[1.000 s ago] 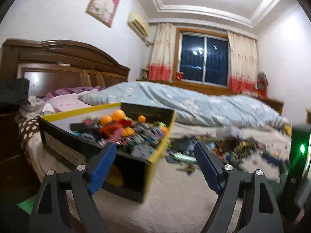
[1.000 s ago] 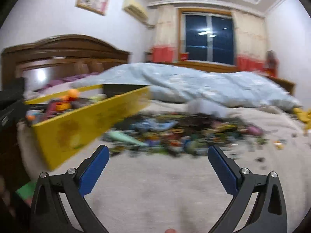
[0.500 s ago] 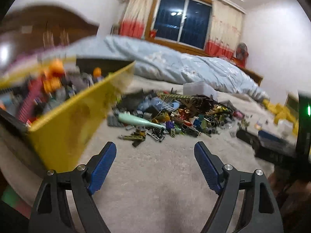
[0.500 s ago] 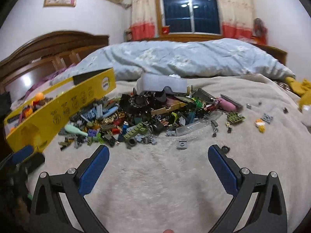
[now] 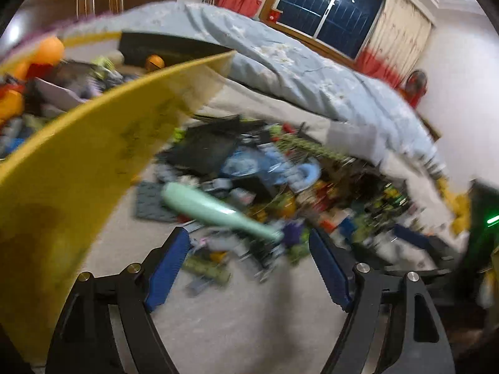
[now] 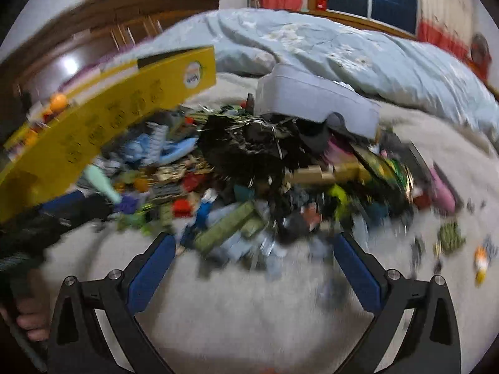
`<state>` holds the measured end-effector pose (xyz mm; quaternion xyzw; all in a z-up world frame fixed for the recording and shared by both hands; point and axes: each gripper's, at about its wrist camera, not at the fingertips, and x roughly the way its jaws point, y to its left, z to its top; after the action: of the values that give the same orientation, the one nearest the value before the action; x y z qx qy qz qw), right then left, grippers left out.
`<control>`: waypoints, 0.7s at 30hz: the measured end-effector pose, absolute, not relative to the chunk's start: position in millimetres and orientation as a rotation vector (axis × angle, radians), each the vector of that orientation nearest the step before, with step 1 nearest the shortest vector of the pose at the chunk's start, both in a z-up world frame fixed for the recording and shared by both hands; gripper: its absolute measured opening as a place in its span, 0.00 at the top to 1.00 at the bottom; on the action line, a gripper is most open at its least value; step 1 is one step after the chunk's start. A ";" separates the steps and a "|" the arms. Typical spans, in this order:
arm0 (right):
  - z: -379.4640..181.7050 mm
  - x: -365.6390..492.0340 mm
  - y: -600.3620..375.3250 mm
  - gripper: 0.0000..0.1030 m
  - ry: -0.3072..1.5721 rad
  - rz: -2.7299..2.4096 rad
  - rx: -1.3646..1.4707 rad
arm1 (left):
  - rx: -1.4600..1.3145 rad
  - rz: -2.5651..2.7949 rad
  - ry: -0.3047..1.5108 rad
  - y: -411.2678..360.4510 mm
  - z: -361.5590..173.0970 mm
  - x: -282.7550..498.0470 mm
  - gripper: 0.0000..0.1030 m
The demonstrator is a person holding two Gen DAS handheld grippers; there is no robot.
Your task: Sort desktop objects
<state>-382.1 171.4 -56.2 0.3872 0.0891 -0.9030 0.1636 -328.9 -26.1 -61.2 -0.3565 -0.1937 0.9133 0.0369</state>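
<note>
Yellow box point(image 5: 68, 168) fills the left of the left wrist view, w/ orange balls point(image 5: 50, 51) and mixed bits inside; in the right wrist view it sits at upper left. We note the toy pile point(image 6: 265, 168) spread on the beige bed cover point(image 6: 249, 311), mid-frame in both views, just beside the box. Mint-green bat-shaped piece point(image 5: 215, 210) lies at the pile's near edge, centre of the left wrist view. Grey tub point(image 6: 315, 99) lies tipped at the pile's far side, upper centre of the right wrist view. Light blue quilt point(image 6: 343, 43) behind, window point(image 5: 330, 15) at top. Left gripper point(image 5: 249, 261): fingers spread wide, nothing between them, low over the pile's near edge. Right gripper point(image 6: 254, 261): fingers likewise released, empty, tips at the pile's front. Both frames motion-blurred; small pcs not identifiable.
</note>
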 end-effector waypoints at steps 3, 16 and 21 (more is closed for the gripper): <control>-64.4 -400.9 167.0 0.00 0.281 -2.586 1.173 | -1.140 2.768 -0.630 -18.6 -66.2 -350.7 0.21; -57.5 -405.3 195.1 0.76 0.074 -2.636 1.114 | -1.041 2.673 -0.431 15.6 -56.8 -357.3 0.82; -46.2 -391.6 199.5 0.90 0.039 -2.666 0.986 | -0.859 2.717 -0.365 24.8 -37.1 -330.1 0.81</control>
<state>-391.6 199.5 -46.2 0.3430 0.0135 -0.9274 0.1489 -330.1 24.8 -37.1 -0.2962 -0.1260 0.9373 0.1339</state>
